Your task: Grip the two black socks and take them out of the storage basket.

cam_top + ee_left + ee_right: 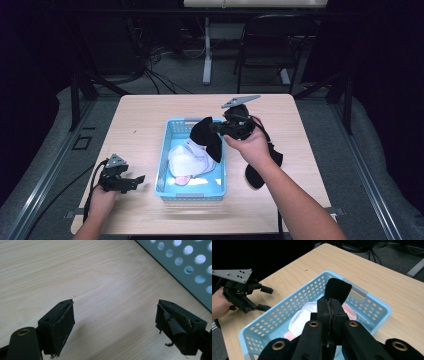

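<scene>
Jaws of the right gripper (329, 307) clamp a black sock (337, 290) above the wooden table (140, 120); left gripper (131, 181) wide.

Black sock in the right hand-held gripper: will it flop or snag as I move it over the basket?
The black sock is likely floppy: it droops below the right hand-held gripper. Probably light, since a pinch on one edge holds it. Its hanging end sits near the basket rim and might drag there.
</scene>
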